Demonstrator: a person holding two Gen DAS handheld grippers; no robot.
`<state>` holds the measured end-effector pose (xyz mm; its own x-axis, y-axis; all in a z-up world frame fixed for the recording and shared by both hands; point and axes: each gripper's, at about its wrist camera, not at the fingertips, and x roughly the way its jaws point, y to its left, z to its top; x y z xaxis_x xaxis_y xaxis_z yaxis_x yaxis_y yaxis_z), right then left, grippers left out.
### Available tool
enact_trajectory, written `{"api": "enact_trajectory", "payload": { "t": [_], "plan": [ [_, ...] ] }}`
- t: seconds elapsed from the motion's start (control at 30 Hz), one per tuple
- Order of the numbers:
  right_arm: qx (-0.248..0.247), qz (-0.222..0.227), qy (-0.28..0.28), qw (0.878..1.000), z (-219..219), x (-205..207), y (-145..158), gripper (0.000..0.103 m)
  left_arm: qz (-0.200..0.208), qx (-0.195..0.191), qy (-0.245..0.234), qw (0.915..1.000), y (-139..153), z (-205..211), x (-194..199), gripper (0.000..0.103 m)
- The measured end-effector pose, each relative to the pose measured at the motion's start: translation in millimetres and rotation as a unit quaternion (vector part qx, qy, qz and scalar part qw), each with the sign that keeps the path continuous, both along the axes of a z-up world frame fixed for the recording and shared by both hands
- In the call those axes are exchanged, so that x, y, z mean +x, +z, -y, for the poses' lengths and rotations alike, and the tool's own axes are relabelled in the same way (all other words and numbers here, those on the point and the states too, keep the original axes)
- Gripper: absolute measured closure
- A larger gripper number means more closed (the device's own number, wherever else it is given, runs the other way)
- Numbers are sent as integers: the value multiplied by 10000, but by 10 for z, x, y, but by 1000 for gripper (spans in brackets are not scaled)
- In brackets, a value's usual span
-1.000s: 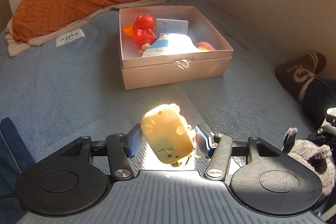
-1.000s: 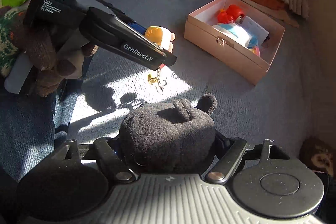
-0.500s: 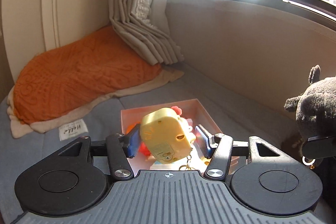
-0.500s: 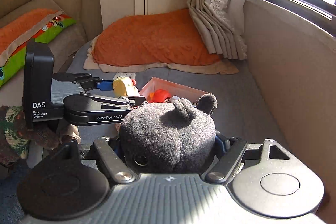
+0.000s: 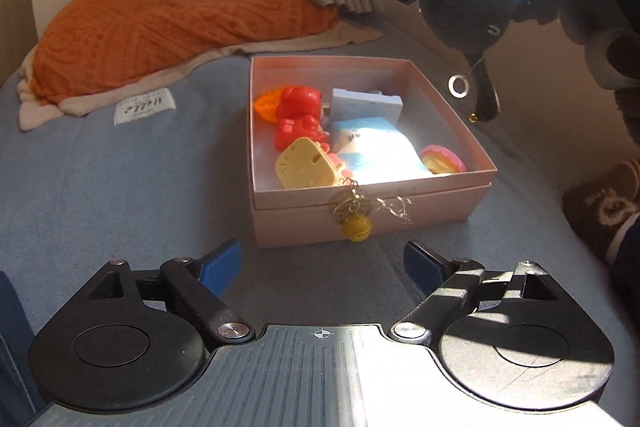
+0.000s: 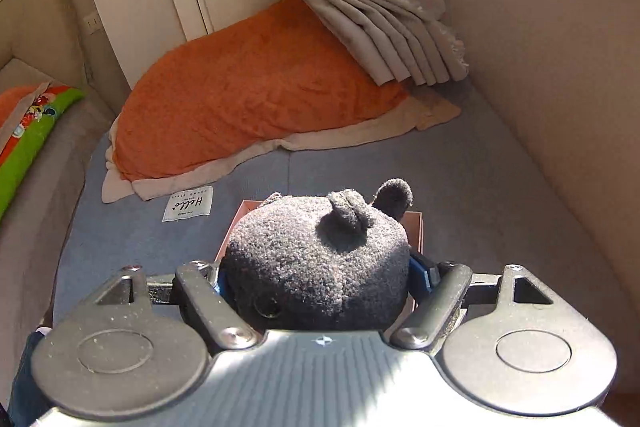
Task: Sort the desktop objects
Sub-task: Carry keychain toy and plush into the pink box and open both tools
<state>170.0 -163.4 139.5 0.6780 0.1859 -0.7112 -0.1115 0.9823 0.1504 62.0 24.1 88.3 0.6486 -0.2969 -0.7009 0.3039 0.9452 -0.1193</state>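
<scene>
Left claw [image 5: 322, 267] opening — nothing between.

Pink box [image 5: 400, 205]; inside it a red figure [image 5: 300, 113], pale yellow toy [image 5: 306, 167] with gold bell [image 5: 356, 227], light blue-and-white pack [image 5: 376, 151], grey-blue card [image 5: 366, 103], pink-rimmed piece [image 5: 442, 159], possibly yellow inside. Charcoal plush [image 6: 320, 259]. Blue-grey mat [image 5: 120, 167], orange textured cushion [image 5: 180, 11], blue gripper pads [image 5: 220, 265].

Sunlit blue mat [image 6: 460, 167], perhaps bedding
</scene>
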Motion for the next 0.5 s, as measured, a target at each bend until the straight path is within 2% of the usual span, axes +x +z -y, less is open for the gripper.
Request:
{"api": "enact_trajectory", "payload": {
  "t": [0.07, 0.2, 0.27, 0.33, 0.5],
  "plan": [
    [-144, -90, -68, 9998, -72, 95, -98, 15, -10, -130, 25, 9999, 9, -38, -25, 8],
    [-222, -129, 156, 9995, -211, -25, -229, 14, -70, -239, 111, 9996, -51, -64, 5, 7],
    [-103, -364, 504, 9980, -306, -81, -301, 21, -213, -278, 164, 9993, -128, -72, 21, 7],
    [142, -805, 839, 9931, -451, -92, -428, 33, -388, -355, 162, 9985, -204, -76, 36, 7],
    [-26, -1211, 816, 9893, -765, -29, -721, 34, -520, -424, 111, 9977, -272, -89, 40, 7]
  ]
}}
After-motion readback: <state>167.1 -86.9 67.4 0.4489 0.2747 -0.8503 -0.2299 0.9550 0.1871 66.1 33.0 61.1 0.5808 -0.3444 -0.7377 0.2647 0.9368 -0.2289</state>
